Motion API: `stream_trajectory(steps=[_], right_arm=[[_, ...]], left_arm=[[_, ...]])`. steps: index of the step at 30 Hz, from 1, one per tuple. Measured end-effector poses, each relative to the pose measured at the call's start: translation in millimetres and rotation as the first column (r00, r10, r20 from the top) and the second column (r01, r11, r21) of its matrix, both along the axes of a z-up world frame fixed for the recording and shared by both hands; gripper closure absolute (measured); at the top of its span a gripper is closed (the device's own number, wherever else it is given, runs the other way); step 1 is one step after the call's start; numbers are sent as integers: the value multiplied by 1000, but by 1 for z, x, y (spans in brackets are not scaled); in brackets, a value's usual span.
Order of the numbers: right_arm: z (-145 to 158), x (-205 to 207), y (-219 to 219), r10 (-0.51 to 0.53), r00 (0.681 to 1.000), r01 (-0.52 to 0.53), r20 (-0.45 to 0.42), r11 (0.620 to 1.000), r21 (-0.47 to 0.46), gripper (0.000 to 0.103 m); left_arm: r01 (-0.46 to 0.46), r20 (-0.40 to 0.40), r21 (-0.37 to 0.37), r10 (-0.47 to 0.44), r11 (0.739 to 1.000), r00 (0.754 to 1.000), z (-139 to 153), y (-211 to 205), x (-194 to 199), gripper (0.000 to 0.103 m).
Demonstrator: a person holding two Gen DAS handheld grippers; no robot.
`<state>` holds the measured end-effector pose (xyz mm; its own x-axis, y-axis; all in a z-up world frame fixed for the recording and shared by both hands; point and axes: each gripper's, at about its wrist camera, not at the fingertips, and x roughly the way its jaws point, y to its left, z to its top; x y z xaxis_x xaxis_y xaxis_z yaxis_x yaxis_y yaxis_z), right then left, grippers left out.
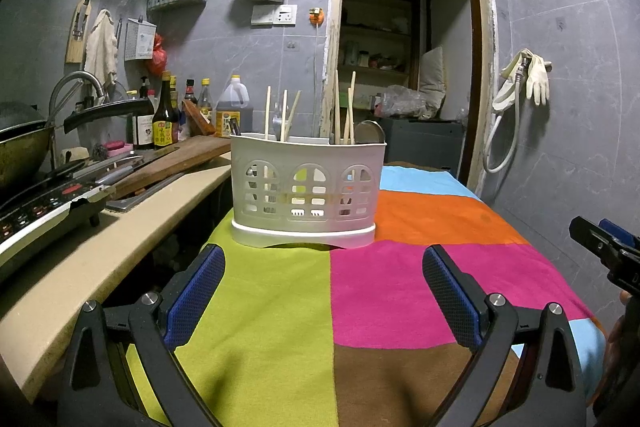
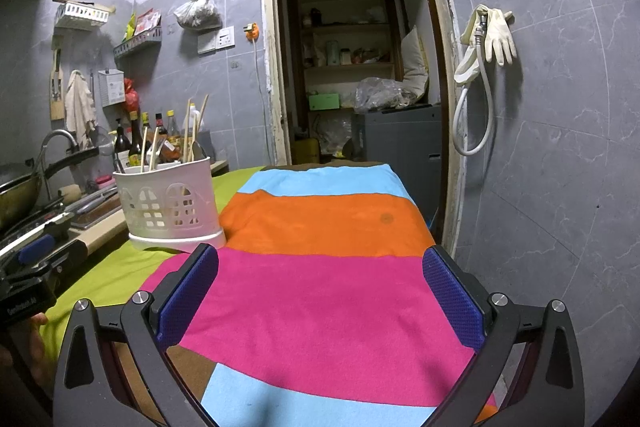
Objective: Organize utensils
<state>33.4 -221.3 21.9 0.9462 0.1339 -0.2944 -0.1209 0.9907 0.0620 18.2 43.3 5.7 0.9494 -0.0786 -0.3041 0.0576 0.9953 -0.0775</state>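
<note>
Blue-padded fingers of my left gripper (image 1: 324,291) fill the bottom of the left wrist view, spread wide apart with nothing between them. They hover over a patchwork tablecloth (image 1: 280,307) of lime green, pink, orange, sky blue and brown blocks.

Straight ahead of that gripper, near the far left part of the cloth, stands a white plastic utensil holder (image 1: 308,195) with arched cut-out windows and a solid base. It sits upright on the lime green patch, with its right end reaching the orange one. Several wooden chopsticks (image 1: 350,115) poke up out of it, some leaning, grouped in its left and right sections. A metal spoon (image 1: 370,133) shows its bowl above the rim at the right end, and another metal utensil sits among the left sticks, though I cannot tell what kind.

My right gripper (image 2: 320,299) also has its fingers wide apart and empty, held above the pink and blue blocks, with the holder off to its front left.

To the left of the cloth runs a beige counter (image 1: 120,239) carrying a wooden cutting board (image 1: 180,159), a wok (image 1: 20,151) and sauce bottles (image 1: 164,123). Beyond the table, an open doorway (image 1: 404,39) leads to storage shelves, and rubber gloves (image 1: 528,75) hang on the grey tiled wall.
</note>
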Motion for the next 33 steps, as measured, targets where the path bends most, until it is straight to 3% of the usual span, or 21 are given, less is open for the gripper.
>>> stream_trajectory(steps=[33], right_arm=[[-6,5,5,2,1000,-2,-10,1000,2,0]], left_arm=[[1,-42,-18,-2,1000,999,-4,2,8,6]])
